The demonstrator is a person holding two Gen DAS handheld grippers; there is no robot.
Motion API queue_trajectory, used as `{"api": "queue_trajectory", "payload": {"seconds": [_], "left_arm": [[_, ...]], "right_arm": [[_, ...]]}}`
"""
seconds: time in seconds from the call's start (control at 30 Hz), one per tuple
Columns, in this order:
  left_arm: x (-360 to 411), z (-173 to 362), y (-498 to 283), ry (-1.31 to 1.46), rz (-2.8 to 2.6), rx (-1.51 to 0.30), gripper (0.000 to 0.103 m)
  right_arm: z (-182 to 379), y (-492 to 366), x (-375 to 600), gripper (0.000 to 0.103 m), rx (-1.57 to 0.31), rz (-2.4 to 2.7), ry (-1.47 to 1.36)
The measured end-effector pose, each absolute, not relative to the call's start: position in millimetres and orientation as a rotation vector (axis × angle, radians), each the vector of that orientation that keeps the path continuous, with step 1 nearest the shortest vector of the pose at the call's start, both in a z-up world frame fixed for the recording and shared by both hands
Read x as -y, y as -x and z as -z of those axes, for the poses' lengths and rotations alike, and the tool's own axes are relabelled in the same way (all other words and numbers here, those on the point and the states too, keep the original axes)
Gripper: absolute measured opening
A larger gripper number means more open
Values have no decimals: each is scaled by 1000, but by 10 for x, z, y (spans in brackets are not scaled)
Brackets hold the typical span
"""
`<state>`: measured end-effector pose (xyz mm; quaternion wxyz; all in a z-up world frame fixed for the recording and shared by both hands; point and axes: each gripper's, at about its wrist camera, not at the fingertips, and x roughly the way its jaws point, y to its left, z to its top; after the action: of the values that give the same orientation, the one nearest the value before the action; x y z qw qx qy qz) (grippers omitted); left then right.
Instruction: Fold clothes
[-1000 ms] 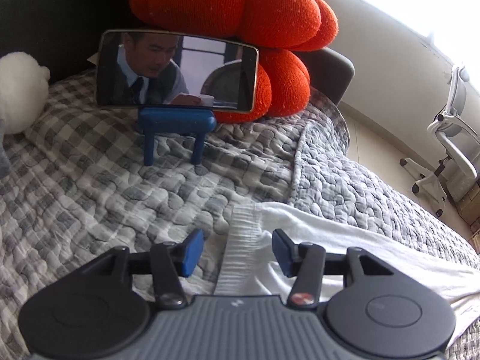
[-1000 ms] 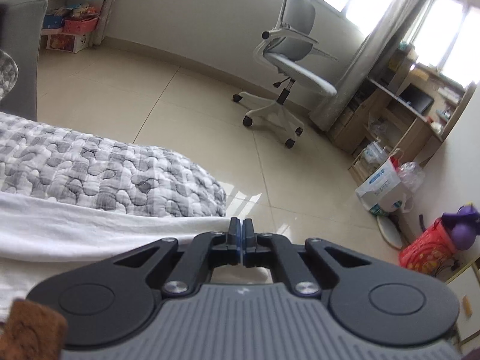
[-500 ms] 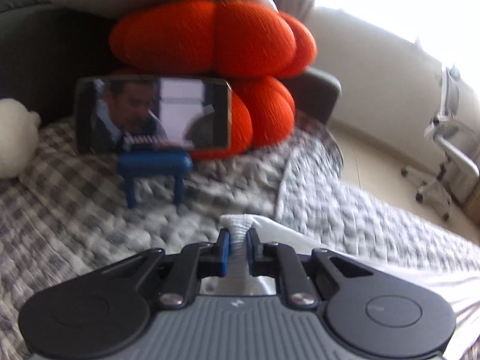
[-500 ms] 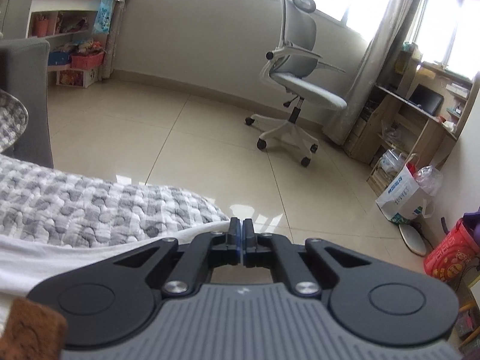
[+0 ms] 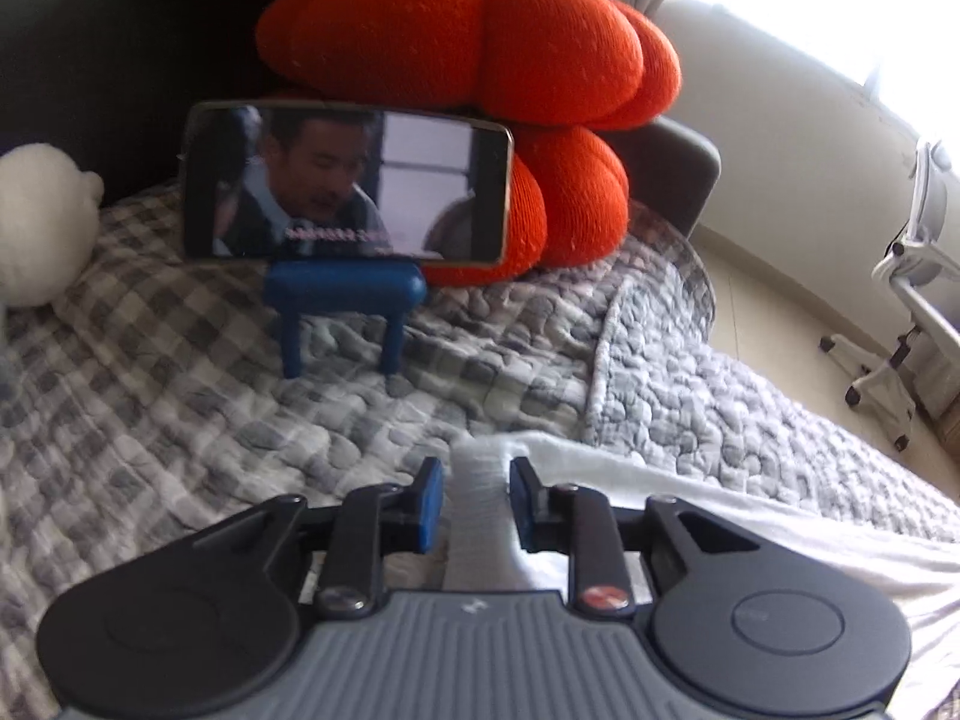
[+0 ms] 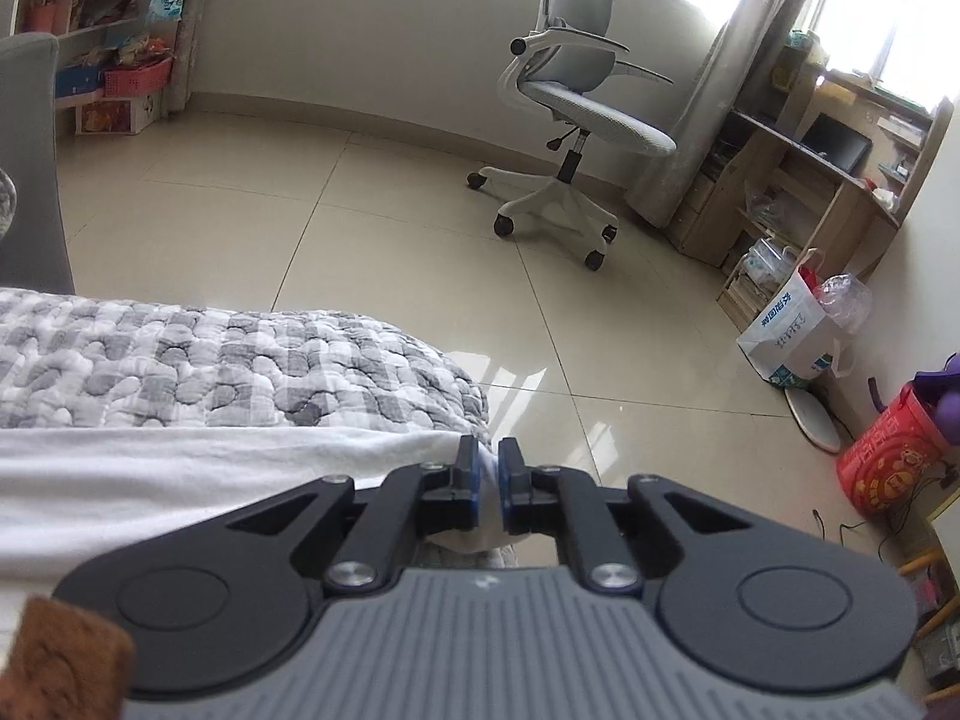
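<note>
The left gripper (image 5: 474,501) has its blue pads set apart, a bunched white end of the garment (image 5: 690,516) standing between them; whether the pads touch the cloth cannot be told through the blur. The right gripper (image 6: 486,483) has its pads nearly together, with a narrow gap in which a fold of the garment (image 6: 180,474) sits, apparently pinched.

The garment lies as a long white band across the quilt (image 5: 210,420). In the left view it runs from the fingers off to the lower right; in the right view it runs from the fingers off to the left edge. Its long axis thus lies between the two grippers, near the bed's edge and roughly along it.

Beyond the left fingers, a phone (image 5: 348,180) stands sideways on a blue stand (image 5: 345,306), its screen lit, well apart from the cloth. Behind it sits an orange cushion (image 5: 480,48), and a white plush (image 5: 42,228) rests at the left edge. Nothing lies on the quilt between gripper and stand.

Beyond the right fingers, the quilt (image 6: 240,366) drops to a tiled floor (image 6: 360,222). A chair (image 6: 570,108) stands well off, with a desk (image 6: 810,180), a paper bag (image 6: 792,330) and a red bag (image 6: 894,456) at the right. A brown object (image 6: 60,660) shows at the lower left corner, too close to identify.
</note>
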<state>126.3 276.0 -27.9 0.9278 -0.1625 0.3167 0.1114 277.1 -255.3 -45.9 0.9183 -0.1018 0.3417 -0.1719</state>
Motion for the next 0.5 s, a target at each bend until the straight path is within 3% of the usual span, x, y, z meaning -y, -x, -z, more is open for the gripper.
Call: {"api": "queue_trajectory", "payload": {"seconds": [0.07, 0.2, 0.27, 0.33, 0.5], "left_arm": [[-2827, 178, -1050, 336, -238, -618, 45], [-2934, 114, -558, 388, -230, -637, 45], [-2967, 162, -253, 444, -230, -668, 46], [-2978, 253, 59, 511, -216, -707, 47], [-2928, 492, 608, 691, -179, -743, 48]], "right_arm": [[353, -2662, 2569, 12, -714, 300, 166], [141, -2444, 2602, 14, -736, 194, 78], [39, -2276, 2593, 21, -744, 129, 47], [-51, -2004, 2560, 44, -736, 54, 33], [-247, -1376, 2569, 45, -736, -83, -7]]}}
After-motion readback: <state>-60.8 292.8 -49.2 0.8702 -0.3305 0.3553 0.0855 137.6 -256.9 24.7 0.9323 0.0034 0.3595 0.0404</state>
